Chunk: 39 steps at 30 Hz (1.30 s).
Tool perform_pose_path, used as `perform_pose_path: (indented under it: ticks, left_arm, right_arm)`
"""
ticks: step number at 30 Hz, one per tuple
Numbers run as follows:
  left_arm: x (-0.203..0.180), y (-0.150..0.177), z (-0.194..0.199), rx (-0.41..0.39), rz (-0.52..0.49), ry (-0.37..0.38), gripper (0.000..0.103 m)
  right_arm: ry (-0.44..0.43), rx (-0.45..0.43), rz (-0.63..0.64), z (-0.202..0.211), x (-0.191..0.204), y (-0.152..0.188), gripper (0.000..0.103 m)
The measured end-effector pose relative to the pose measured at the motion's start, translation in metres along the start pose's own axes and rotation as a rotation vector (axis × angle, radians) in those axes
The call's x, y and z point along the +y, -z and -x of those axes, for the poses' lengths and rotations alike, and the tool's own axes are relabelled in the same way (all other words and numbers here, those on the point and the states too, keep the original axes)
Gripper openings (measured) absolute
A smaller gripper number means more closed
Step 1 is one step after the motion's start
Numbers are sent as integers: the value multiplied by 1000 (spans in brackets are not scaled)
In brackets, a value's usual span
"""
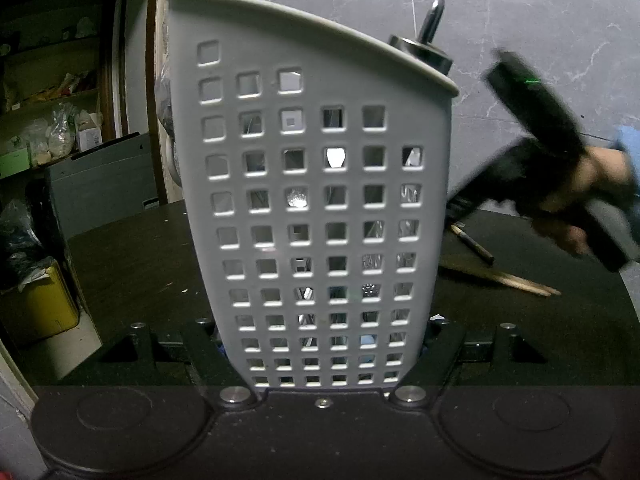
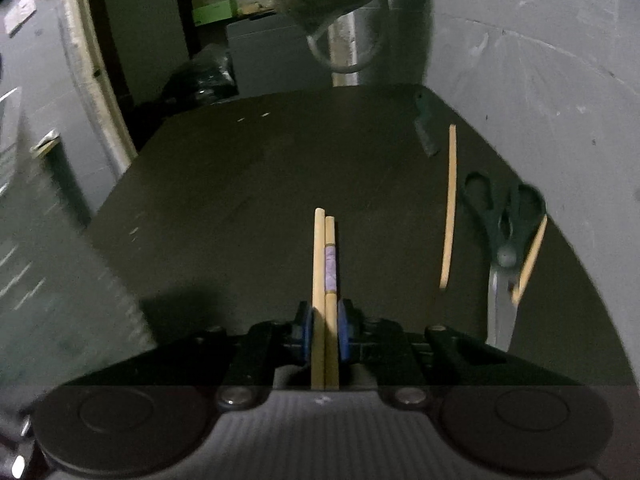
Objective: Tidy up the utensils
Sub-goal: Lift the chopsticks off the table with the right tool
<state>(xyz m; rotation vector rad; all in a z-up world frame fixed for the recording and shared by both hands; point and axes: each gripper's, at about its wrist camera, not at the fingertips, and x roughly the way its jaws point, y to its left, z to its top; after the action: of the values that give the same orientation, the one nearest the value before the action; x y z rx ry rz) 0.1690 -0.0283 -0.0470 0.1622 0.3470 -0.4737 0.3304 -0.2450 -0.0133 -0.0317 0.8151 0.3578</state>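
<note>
Right gripper (image 2: 325,326) pinches a pair of wooden chopsticks (image 2: 325,264) between its blue pads (image 2: 344,332), sticks side by side and pointing forward over the dark table (image 2: 224,184); one has a purple patterned band. Left gripper (image 1: 324,344) is clamped on the base of a grey perforated utensil holder (image 1: 316,200), jaws pressing its two sides, holder upright and slightly tilted. A metal utensil handle (image 1: 434,14) already pokes out of its rim. Farther out on the table, right view: one loose chopstick (image 2: 450,208), then black-handled scissors (image 2: 505,240) with another chopstick (image 2: 530,266) lying across or just beside the blades, cannot tell which. A dark object near the far edge, blurred, unclear. Left view shows the right hand (image 1: 592,188) beside the holder, motion-blurred. Step in hand, judging: carrying the gripped pair to the holder. Next move calls for tipping the sticks vertical, lining them over the rim opening, then releasing. Several items not yet sorted.
</note>
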Motion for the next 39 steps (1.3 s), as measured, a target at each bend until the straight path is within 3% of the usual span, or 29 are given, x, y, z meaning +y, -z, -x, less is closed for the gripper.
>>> perform_pose_path:
  ticks: [7,13,16,17,21,29,33,39]
  left_arm:
    - [0,0,0,0,-1,0,75]
    - [0,0,0,1,-2,-1,75]
    - [-1,0,0,1,-3,-2,75]
    - [-1,0,0,1,-3,-2,75]
    - [-1,0,0,2,-4,-2,75]
    - [-1,0,0,1,-3,-2,75]
    - [-1,0,0,1,-3,-1,75]
    - [0,0,-1,3,-1,3,75]
  right_arm:
    - [-22,25,88,43,24,43,15]
    - [-16,50,152,58,36,57,16]
    - [-31,66,156,58,37,55,26]
    - [-38,75,157,58,37,53,34]
    - [-36,103,168,52,36,45,40]
    - [-29,161,214,44,42,36,39]
    - [-37,190,221,41,44,32,32]
    - [-37,207,225,42,48,31,31]
